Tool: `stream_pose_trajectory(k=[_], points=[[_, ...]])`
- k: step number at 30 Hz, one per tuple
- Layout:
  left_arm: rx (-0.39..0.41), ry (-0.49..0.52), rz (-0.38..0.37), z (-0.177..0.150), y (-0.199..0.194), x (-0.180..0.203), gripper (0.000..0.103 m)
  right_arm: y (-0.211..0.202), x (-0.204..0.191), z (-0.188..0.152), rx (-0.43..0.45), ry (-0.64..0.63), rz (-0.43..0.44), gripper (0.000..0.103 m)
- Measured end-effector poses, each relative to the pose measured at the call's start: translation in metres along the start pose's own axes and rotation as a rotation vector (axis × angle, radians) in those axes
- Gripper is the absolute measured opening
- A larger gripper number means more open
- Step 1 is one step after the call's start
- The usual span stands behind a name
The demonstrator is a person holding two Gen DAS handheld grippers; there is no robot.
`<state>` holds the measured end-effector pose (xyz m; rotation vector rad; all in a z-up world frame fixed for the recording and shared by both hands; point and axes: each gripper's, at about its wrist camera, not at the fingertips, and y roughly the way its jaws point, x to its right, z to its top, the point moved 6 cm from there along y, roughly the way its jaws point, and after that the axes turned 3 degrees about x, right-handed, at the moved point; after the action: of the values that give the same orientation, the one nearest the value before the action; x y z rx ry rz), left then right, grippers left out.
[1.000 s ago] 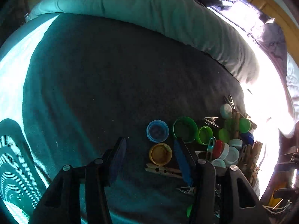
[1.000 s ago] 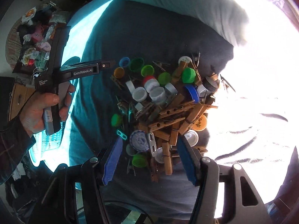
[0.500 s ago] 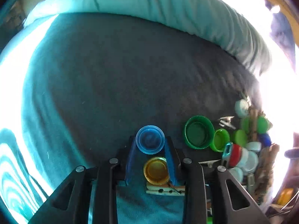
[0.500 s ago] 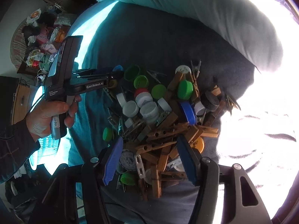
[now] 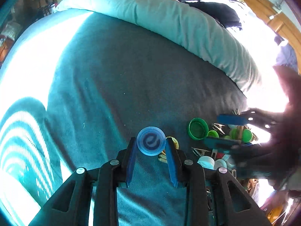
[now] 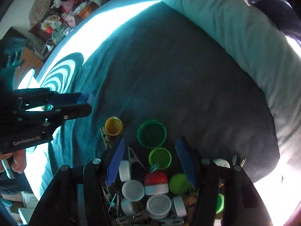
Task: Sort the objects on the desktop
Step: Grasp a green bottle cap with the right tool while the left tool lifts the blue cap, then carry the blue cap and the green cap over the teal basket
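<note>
My left gripper (image 5: 151,144) is shut on a blue bottle cap (image 5: 151,143) and holds it above the dark teal cloth; it shows from the side in the right wrist view (image 6: 85,101). My right gripper (image 6: 150,150) is open over the pile, with a light green cap (image 6: 160,157) between its fingers and a large dark green cap (image 6: 151,133) just beyond. A yellow cap (image 6: 113,125) lies to the left. A red-and-white cap (image 6: 156,182) and white caps (image 6: 133,190) lie nearer the camera.
The pile also holds wooden clothespins, metal clips (image 6: 135,157) and more green caps (image 5: 197,128). A rolled pale blanket (image 5: 188,28) borders the cloth at the back. A cluttered shelf (image 6: 62,18) stands beyond the bed's left edge.
My left gripper closed on the blue cap and lifted it off the cloth, away from the yellow cap. My right gripper moved forward over the pile toward the green caps.
</note>
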<state>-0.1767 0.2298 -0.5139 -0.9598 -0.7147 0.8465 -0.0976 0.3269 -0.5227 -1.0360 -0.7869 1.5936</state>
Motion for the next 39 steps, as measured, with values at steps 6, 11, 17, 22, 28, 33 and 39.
stream_pose_trajectory(k=[6,11,17,22,28,33,39], points=[[0.003,-0.027,-0.007,-0.005,0.000,0.002,0.031,0.030,-0.005,-0.004,-0.056,-0.071,-0.048,0.050],[0.015,-0.032,-0.008,-0.002,-0.009,0.006,0.031,0.030,0.002,-0.005,-0.061,-0.020,-0.028,0.037],[0.060,-0.057,-0.011,0.009,-0.060,0.006,0.031,-0.038,-0.010,0.011,0.021,0.025,-0.004,0.037],[0.120,-0.079,-0.004,0.024,-0.124,0.007,0.031,-0.116,-0.037,0.031,0.093,0.068,0.020,0.037],[0.181,-0.084,0.014,0.032,-0.205,-0.002,0.031,-0.189,-0.085,0.057,0.168,0.029,0.042,0.037],[0.206,-0.103,0.047,0.022,-0.263,-0.024,0.031,-0.230,-0.137,0.090,0.203,-0.044,0.068,0.037],[0.241,-0.160,0.098,0.002,-0.330,-0.067,0.031,-0.266,-0.214,0.115,0.230,-0.138,0.120,0.037]])
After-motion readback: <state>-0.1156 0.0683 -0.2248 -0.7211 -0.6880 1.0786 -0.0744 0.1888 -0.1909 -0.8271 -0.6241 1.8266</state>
